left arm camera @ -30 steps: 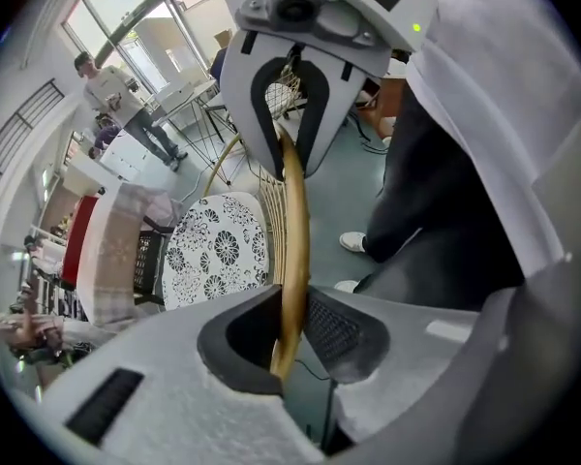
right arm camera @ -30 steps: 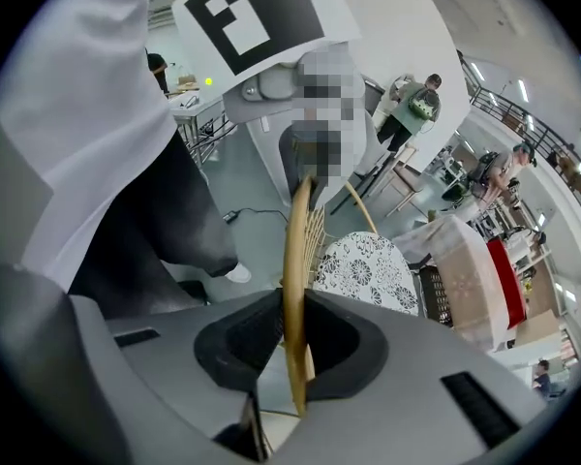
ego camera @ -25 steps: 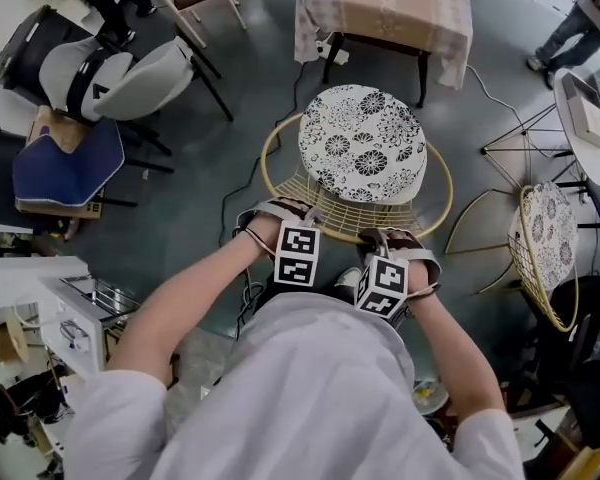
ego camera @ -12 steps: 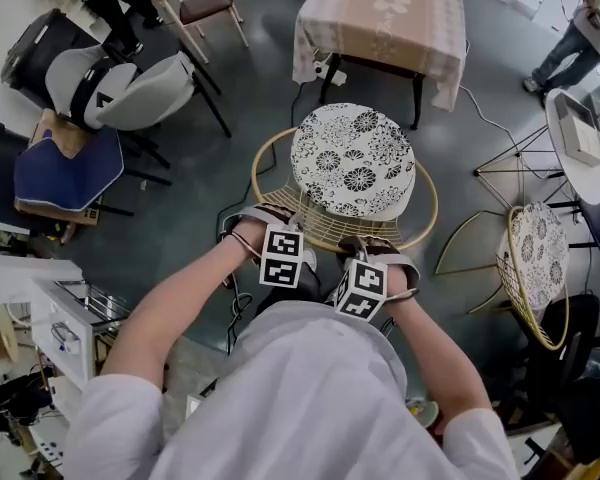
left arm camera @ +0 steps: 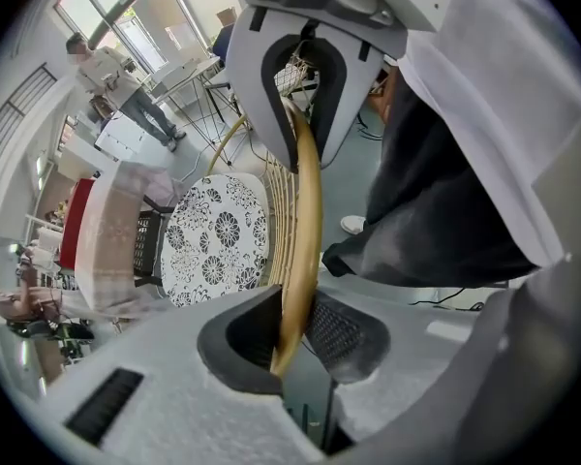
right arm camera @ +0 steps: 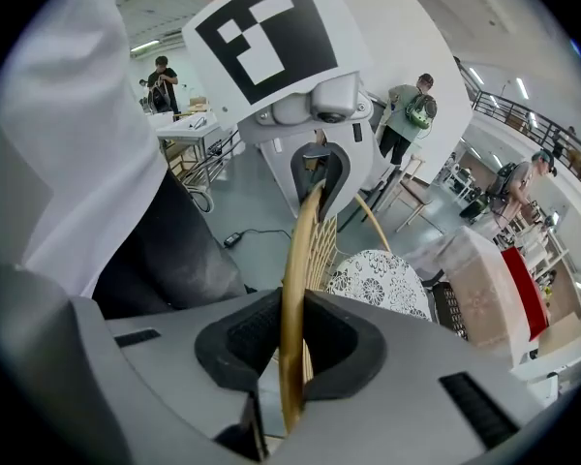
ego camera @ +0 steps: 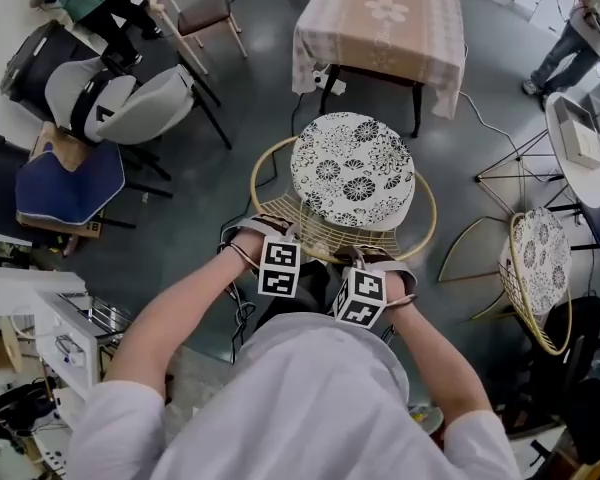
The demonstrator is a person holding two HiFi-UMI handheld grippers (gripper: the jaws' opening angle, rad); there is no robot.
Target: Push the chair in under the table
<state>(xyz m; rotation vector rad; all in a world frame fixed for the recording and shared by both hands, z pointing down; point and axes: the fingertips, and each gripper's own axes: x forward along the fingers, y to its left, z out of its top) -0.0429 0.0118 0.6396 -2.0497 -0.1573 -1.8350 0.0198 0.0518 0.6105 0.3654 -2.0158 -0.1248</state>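
Rattan hoop [ego camera: 256, 180] of the wire chair, nearest us: we hold it at its rear arc, with the left gripper [left arm camera: 292, 332] and right gripper [right arm camera: 289, 342] both clenched on the golden rod, pads pressing it from either side.

Task state, as we judge it: the grip is made and the push is barely begun, if at all. The chair's floral cushion [ego camera: 352, 170] stands wholly clear of the cloth-covered table [ego camera: 380, 38], with a strip of bare grey floor between them.

Left to do: drive the seat forward under the tabletop, between the dark legs.

In the path: a white power strip [ego camera: 332, 85] lies beside the table's left leg, and cables trail on the floor. The hoop looks about as wide as the table, so we expect a tight fit.

Around: a second rattan chair [ego camera: 535, 268] at right, and a grey shell chair [ego camera: 140, 88] and blue seat pad [ego camera: 68, 183] at left, all well apart.
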